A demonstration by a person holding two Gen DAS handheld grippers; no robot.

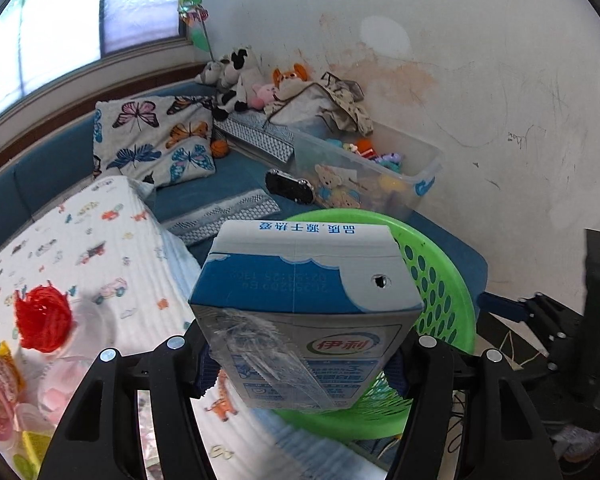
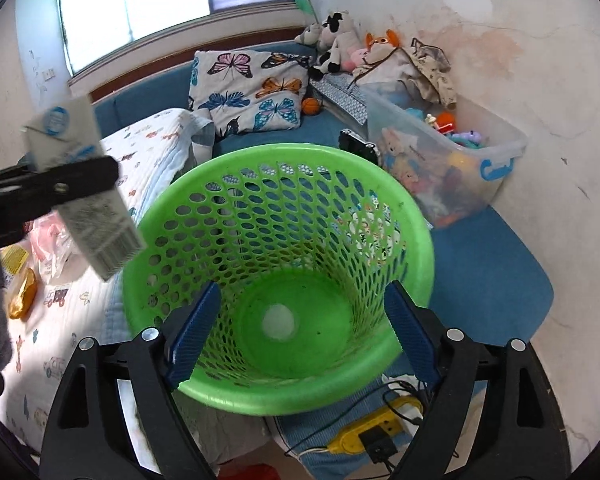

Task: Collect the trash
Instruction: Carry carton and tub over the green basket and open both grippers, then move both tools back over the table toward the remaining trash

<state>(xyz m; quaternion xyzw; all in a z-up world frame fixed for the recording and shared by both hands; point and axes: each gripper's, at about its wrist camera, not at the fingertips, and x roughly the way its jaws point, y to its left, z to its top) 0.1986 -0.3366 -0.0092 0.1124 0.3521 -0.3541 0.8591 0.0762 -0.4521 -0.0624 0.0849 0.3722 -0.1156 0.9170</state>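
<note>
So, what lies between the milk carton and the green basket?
Nothing lies between them. In the right wrist view, the milk carton, held in the left tool, hangs just left of the green basket rim, with only the printed bedsheet behind.

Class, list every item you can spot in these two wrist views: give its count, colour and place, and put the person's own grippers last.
milk carton: one, blue and white, clamped in the left gripper, beside the basket.
basket: one, green, perforated, on the bed edge; a pale round item lies in its bottom.
butterfly pillow: one, white with coloured butterflies, on the blue bench.
toy bin: one, clear, against the wall, full of toys.
plush toys: several, in the corner.
red mesh ball: one, on the quilt.
power strip: one, yellow, on the floor.
left gripper: black, blue pads, shut on the carton.
right gripper: black, blue pads, open over the basket.
</note>
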